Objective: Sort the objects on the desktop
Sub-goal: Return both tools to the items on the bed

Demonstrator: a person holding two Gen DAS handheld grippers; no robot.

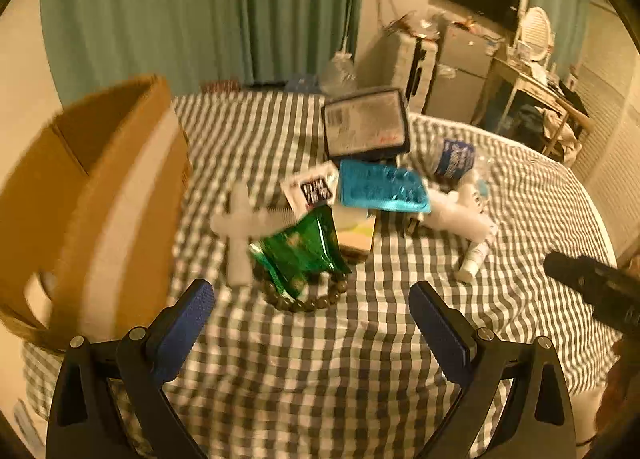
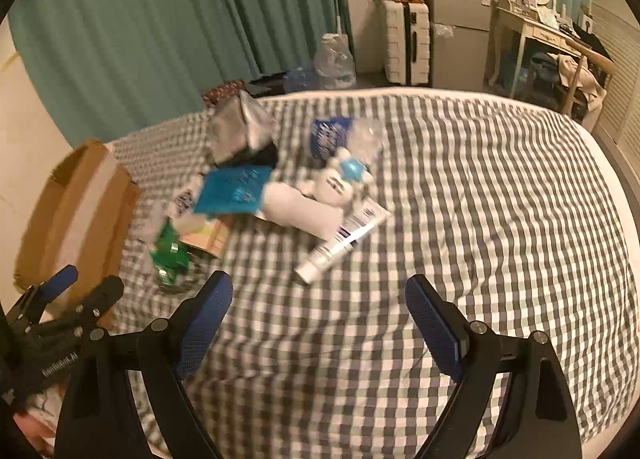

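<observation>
Ideally the left gripper (image 1: 312,311), fingers apart and empty, drops squarely over the green packet (image 1: 302,253); right gripper (image 2: 320,315), likewise spread, takes the tube (image 2: 344,239) crosswise, for the box (image 1: 104,195).

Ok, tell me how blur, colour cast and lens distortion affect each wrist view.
Left wrist view: warm yellow cast, the cardboard box and white cross-shaped piece smeared by motion blur, checkered cloth lines bowed by the fisheye. Right wrist view: same cast, green packet blurred, toothpaste tube somewhat sharper, black corners vignetted.
</observation>
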